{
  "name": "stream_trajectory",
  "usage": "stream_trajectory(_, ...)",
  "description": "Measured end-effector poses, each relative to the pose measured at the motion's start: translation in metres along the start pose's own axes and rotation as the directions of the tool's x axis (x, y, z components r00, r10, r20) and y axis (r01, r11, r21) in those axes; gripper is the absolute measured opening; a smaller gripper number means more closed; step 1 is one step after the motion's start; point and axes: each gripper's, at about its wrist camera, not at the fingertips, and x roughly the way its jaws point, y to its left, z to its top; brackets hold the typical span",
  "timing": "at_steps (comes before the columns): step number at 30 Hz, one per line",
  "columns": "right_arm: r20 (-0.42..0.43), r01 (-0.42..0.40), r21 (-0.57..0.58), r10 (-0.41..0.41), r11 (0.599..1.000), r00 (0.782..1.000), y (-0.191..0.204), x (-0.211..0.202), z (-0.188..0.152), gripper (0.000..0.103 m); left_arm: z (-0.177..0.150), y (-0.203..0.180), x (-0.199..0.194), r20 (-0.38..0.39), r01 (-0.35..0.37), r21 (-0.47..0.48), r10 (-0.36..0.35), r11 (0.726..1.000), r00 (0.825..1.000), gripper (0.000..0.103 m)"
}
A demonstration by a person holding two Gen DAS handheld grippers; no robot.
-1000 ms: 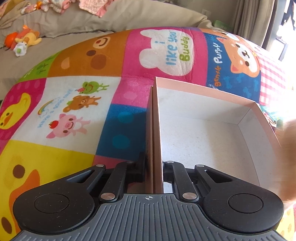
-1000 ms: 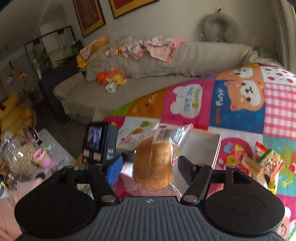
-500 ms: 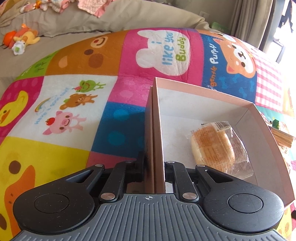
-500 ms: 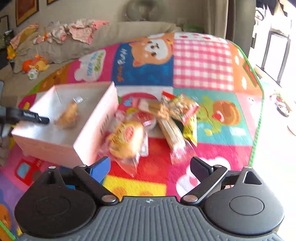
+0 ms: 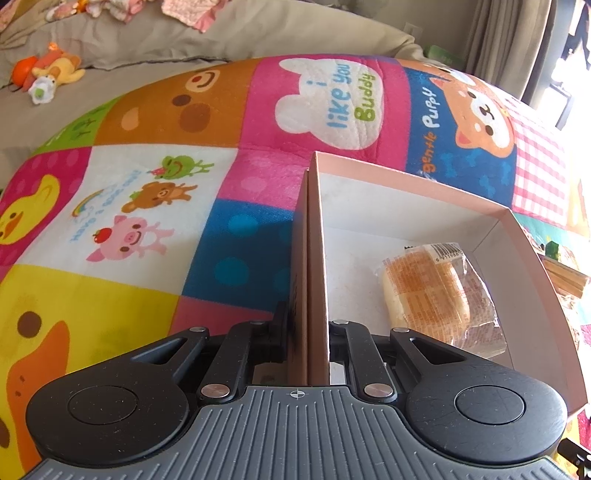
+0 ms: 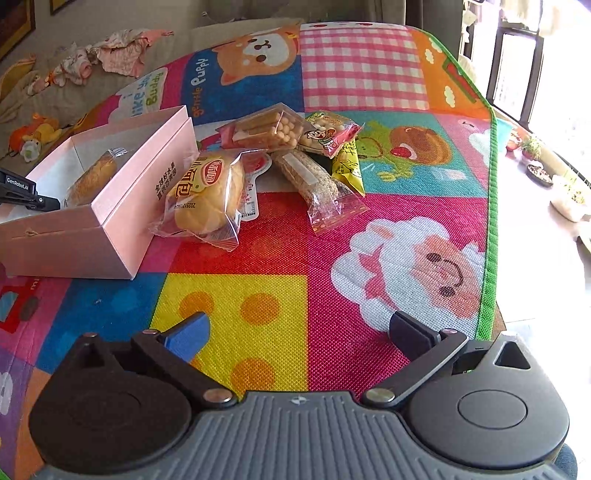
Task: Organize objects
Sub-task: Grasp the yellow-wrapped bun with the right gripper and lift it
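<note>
The left tongs (image 5: 309, 332) were clenched on the near wall of the pink box (image 5: 532, 258), one finger inside and one outside. The box lay open on a colourful play mat (image 6: 236, 302) with cartoon animals, and one wrapped bread roll (image 5: 424, 288) lay already on its white floor, near the right wall.

The right tongs (image 6: 299, 332) hovered above the mat with nothing between the fingers, and the jaws were opening wide. Their blue pad (image 6: 188, 338) and black pad (image 6: 410, 334) were well apart.

Just beside the box, on its right side, lay the other snacks in a loose heap. A round bun in a clear bag (image 6: 207, 192) was touching the box wall. Behind it were a clear pack of biscuit sticks and small balls (image 6: 266, 127), a long cereal bar (image 6: 314, 177), a snack bag with a cartoon figure (image 6: 328, 134) and a yellow packet (image 6: 347, 162); these overlapped one another. The bun stood between the right tongs and the box.

The mat had a green border (image 6: 491, 221). Behind it was a beige sofa (image 5: 147, 33) with clothes and a plush toy (image 5: 48, 70), and bright light came from a window on the right.
</note>
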Motion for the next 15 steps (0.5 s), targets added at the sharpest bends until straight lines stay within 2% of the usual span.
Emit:
stream_trajectory(4, -0.034, -0.021, -0.018, 0.02, 1.0, 0.999, -0.003, 0.002, 0.007, 0.103, 0.0, 0.0, -0.001, -0.002, 0.001, 0.001, -0.001, 1.0, 1.0, 0.014)
stream_trajectory(6, -0.054, -0.075, -0.028, 0.074, 0.997, 0.996, -0.005, 0.004, 0.016, 0.103, 0.0, 0.0, -0.001, -0.009, 0.001, 0.0, -0.001, 1.0, 1.0, 0.014)
stream_trajectory(7, -0.04, -0.134, 0.005, 0.134, 0.991, 0.99, -0.009, 0.003, 0.022, 0.103, 0.001, 0.001, -0.002, -0.017, 0.003, -0.003, -0.003, 1.0, 1.0, 0.014)
stream_trajectory(10, 0.042, -0.233, 0.065, 0.23, 0.97, 0.972, -0.008, 0.001, 0.045, 0.103, 0.002, 0.001, -0.004, -0.039, 0.015, 0.006, -0.014, 1.0, 0.999, 0.016)
stream_trajectory(13, 0.079, -0.258, 0.091, 0.251, 0.962, 0.965, 0.003, 0.014, 0.069, 0.102, -0.002, -0.001, -0.008, -0.045, 0.004, 0.055, -0.001, 0.998, 0.999, 0.016)
stream_trajectory(14, 0.076, -0.259, 0.091, 0.253, 0.962, 0.965, 0.008, 0.02, 0.075, 0.1, -0.003, -0.001, -0.01, -0.046, 0.003, 0.064, 0.0, 0.998, 0.999, 0.016)
stream_trajectory(15, 0.07, -0.258, 0.086, 0.253, 0.962, 0.965, 0.012, 0.028, 0.08, 0.093, -0.004, -0.001, -0.011, -0.044, 0.001, 0.068, 0.002, 0.998, 0.999, 0.016)
